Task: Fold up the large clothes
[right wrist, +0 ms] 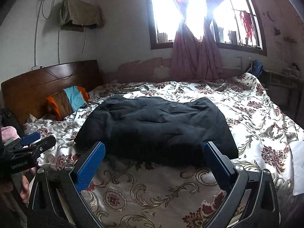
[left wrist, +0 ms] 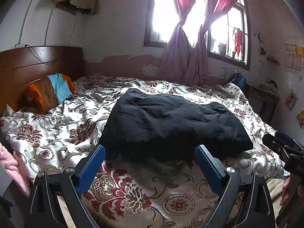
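A black garment [left wrist: 171,123] lies folded into a rough rectangle on the floral bedspread [left wrist: 57,133]; it also shows in the right wrist view [right wrist: 157,129]. My left gripper [left wrist: 150,150] is open and empty, its blue fingers [left wrist: 95,165] held just short of the garment's near edge. My right gripper [right wrist: 154,148] is open and empty too, its fingers [right wrist: 218,163] at the same near edge. The right gripper shows at the right edge of the left wrist view [left wrist: 281,144]; the left gripper shows at the left edge of the right wrist view [right wrist: 32,142].
A wooden headboard [left wrist: 38,62] and an orange, brown and blue pillow [left wrist: 51,91] are at the far left. A window with tied pink curtains [left wrist: 186,57] is behind the bed. A small cluttered table [left wrist: 264,96] stands at the far right. White paper [right wrist: 298,161] lies on the bedspread's right side.
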### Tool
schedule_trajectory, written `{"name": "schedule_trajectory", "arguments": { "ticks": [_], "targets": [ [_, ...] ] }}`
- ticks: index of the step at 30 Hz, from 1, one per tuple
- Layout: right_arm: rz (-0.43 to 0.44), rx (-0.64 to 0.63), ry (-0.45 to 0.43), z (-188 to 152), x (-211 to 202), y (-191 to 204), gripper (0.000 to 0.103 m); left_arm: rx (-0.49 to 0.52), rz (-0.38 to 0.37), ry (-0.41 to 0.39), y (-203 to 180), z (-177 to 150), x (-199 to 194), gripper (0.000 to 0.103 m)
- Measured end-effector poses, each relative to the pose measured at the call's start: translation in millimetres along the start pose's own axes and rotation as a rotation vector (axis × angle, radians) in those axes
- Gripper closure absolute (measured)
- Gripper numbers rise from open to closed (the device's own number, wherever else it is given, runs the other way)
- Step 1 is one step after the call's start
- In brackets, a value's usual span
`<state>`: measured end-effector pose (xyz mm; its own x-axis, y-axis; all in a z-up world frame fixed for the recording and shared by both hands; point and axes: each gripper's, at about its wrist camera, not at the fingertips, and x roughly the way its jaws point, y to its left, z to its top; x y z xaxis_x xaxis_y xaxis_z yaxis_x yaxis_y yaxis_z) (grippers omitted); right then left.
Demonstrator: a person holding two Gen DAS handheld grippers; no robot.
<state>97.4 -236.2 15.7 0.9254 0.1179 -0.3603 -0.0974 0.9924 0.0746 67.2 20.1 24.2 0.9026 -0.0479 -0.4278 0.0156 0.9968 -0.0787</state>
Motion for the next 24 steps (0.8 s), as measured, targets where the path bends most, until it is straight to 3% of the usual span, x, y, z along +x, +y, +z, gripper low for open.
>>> {"name": "schedule_trajectory", "arguments": {
  "ticks": [24],
  "targets": [
    [0.0, 0.009, -0.003, 0.6, -1.7, 2.2, 0.002, 0.001, 0.002, 0.002, -1.4, -0.7, 0.2, 0.007]
  ]
}}
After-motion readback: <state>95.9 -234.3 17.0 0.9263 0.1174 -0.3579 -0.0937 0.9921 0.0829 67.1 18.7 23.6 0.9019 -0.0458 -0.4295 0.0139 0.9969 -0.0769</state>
